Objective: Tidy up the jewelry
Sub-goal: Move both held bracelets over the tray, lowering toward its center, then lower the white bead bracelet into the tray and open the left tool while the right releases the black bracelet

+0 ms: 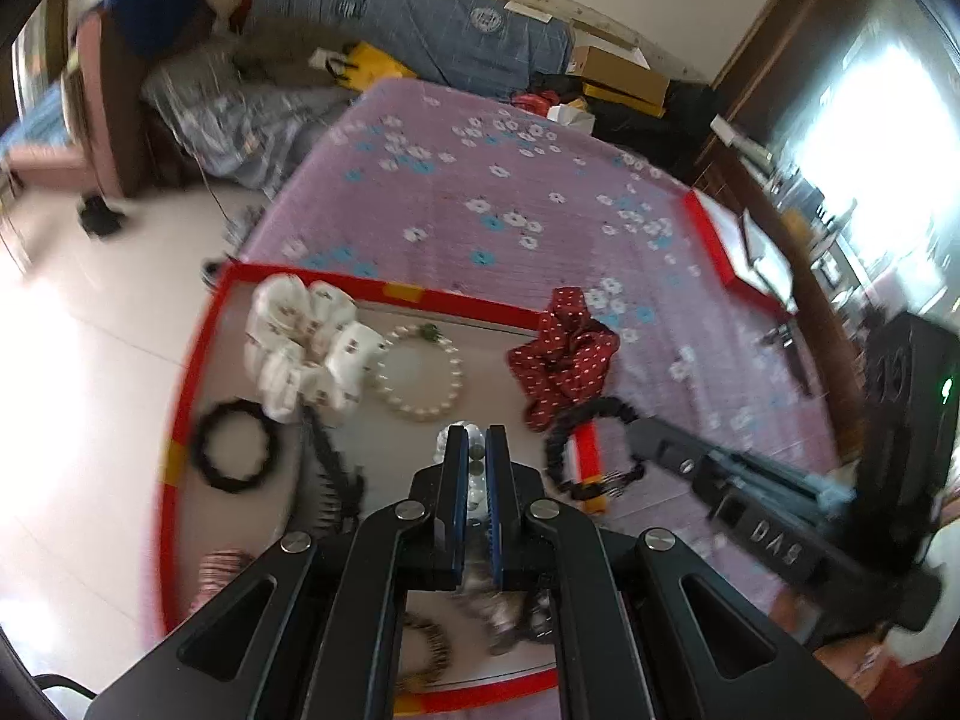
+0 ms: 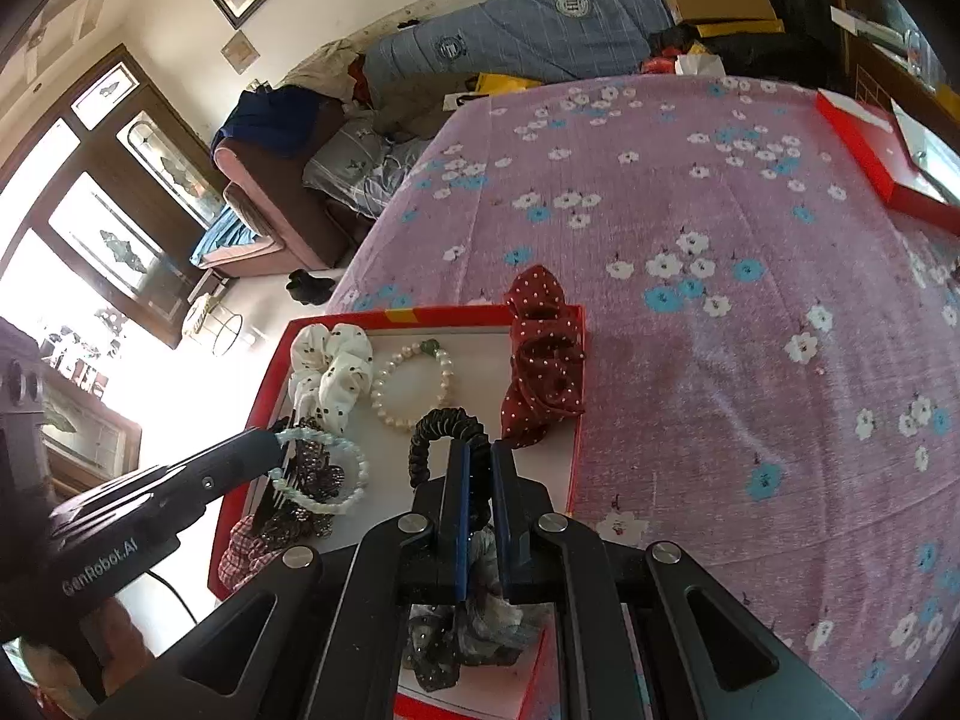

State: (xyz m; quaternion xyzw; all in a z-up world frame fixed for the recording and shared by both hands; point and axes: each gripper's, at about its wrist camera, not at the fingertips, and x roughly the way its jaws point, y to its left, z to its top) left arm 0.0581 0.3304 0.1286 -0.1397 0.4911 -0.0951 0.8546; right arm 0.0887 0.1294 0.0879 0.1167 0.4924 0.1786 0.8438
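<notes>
A red-rimmed tray with a white floor lies on the pink floral cloth. It holds a white dotted scrunchie, a pearl bracelet and a dark comb. A red polka-dot scrunchie drapes over the tray's right rim. My left gripper hangs over the tray, shut on a pale bead bracelet. My right gripper is shut on a black ribbed scrunchie, held above the right rim. The beads show only partly between the left fingers in the left wrist view.
The tray's near end holds a black hair ring, a pink checked scrunchie, a grey scrunchie and a leopard band. Another red box lies at the cloth's far right. A sofa with clothes stands beyond.
</notes>
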